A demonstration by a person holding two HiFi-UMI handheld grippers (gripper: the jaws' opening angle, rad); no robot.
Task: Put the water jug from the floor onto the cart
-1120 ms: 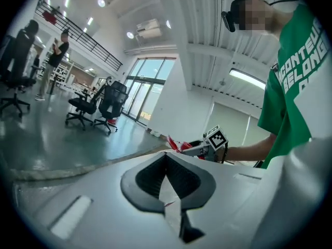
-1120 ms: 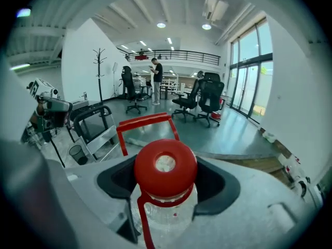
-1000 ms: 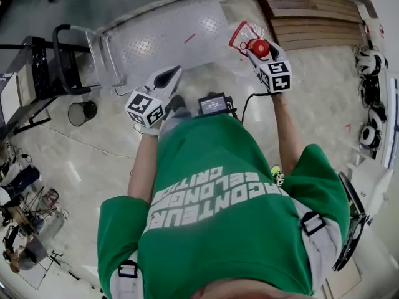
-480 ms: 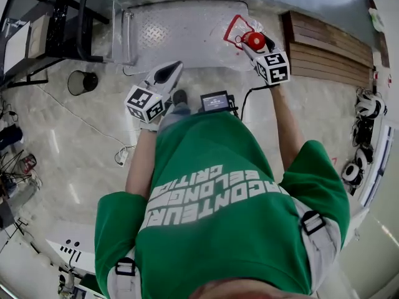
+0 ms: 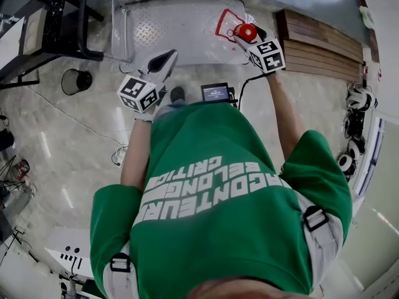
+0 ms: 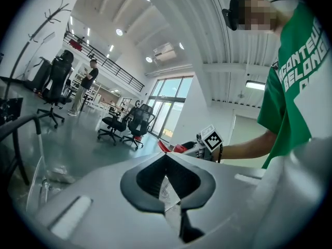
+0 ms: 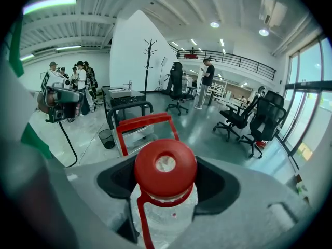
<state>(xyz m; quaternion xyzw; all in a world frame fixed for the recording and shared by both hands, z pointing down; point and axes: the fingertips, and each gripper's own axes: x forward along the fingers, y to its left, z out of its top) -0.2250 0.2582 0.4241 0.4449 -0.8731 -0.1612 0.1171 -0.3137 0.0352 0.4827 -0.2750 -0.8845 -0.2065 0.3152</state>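
- Cart (image 5: 187, 33): flat checker-plate deck at your 12 o'clock, with its black push handle (image 5: 93, 17) standing at the 11 o'clock end.
- Water jug (image 5: 247, 32): clear body, red cap and red carry loop. It is at your 1 o'clock, over the deck's right-hand edge. The head view does not settle whether its base rests on the deck or hangs just above it.
- Right gripper (image 7: 167, 198): your jaws are closed onto the jug's neck, directly under the cap. One dark pad (image 7: 220, 183) lies at 3 o'clock of the neck and the other at 9 o'clock.
- Left gripper (image 5: 163, 61): at your 11 o'clock, over bare floor just short of the deck and well apart from the jug. The jaws are brought together with tips meeting, and they grip nothing.
- Waste bin (image 5: 72, 81): small and dark, on the floor at your 10 o'clock.
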